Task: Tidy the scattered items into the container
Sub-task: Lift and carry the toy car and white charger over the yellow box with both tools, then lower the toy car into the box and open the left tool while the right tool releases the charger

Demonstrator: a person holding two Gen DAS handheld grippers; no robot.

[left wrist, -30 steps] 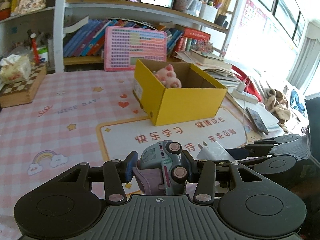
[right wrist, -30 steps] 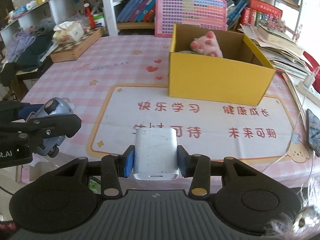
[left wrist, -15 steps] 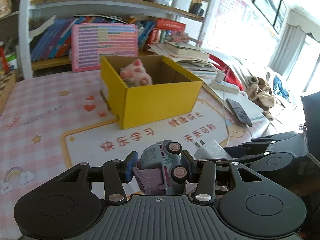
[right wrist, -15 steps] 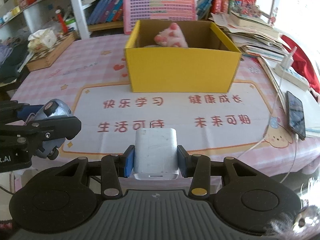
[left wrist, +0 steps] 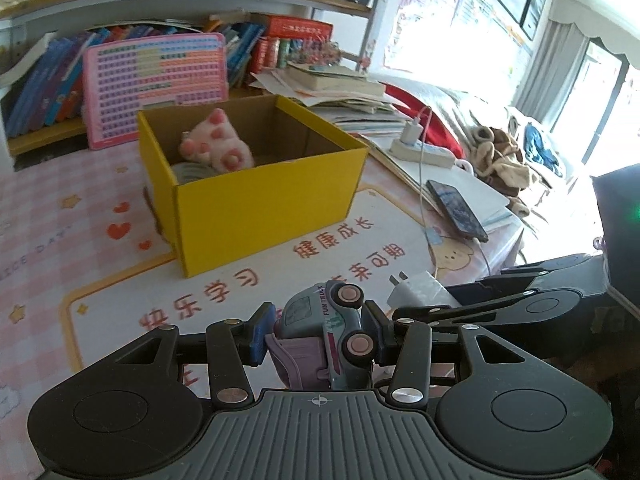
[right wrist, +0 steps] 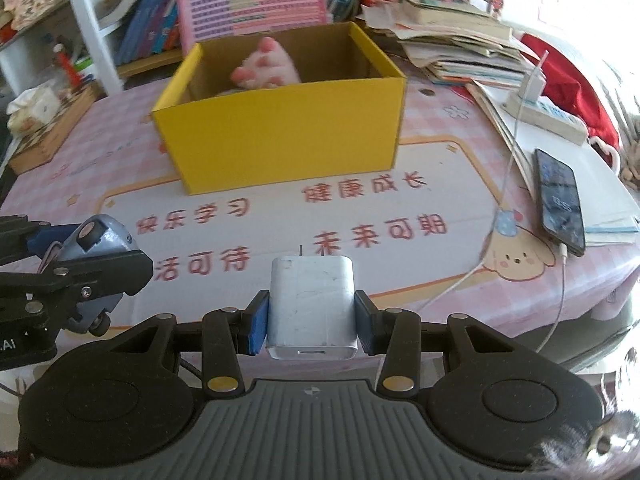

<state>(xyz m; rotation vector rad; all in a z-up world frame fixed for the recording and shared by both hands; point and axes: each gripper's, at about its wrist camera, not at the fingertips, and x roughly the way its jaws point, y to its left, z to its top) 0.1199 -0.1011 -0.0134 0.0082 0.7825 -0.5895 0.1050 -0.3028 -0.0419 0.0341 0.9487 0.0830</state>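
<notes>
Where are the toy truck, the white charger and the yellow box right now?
toy truck (left wrist: pixel 320 320): left wrist view, on its grey cab side.
white charger (right wrist: pixel 311 304): right wrist view, on its flat top face.
yellow box (right wrist: pixel 288 136): right wrist view, on its near outer wall.

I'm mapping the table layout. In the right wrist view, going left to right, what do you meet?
Toy truck in the left gripper → white charger in the right gripper → black phone. The yellow box sits further back, above the charger.
</notes>
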